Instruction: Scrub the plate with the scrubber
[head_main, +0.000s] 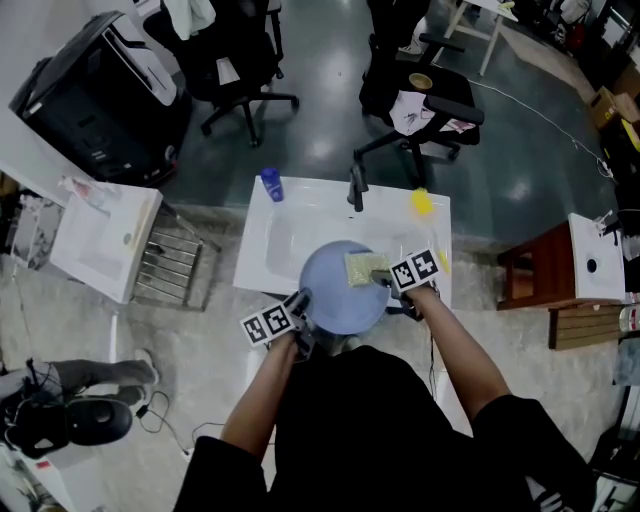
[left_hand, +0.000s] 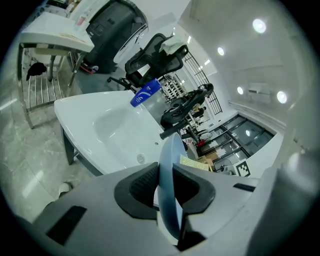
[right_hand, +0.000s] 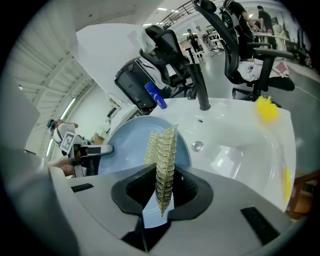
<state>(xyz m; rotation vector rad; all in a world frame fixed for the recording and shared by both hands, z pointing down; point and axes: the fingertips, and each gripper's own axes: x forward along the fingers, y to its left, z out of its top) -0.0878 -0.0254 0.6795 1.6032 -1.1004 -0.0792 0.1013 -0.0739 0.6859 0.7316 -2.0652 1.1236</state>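
The person stands at the front edge of the white sink with one gripper in each hand. The left gripper is clamped on the plate. Its two dark pads press on the thin blue rim from both sides, at the side of the plate nearest to the person's left. The plate is held over the front part of the basin, a little to the right of the middle, and its near edge reaches over the front edge of the sink.

The right gripper grips the scrubber, a yellowish piece of mesh that stands up between its jaws. The free end of the scrubber lies on the face of the plate, at the plate's far right part.

A dark faucet stands at the middle of the back edge of the sink. A blue bottle is near the back left corner, and a yellow brush is near the back right corner.
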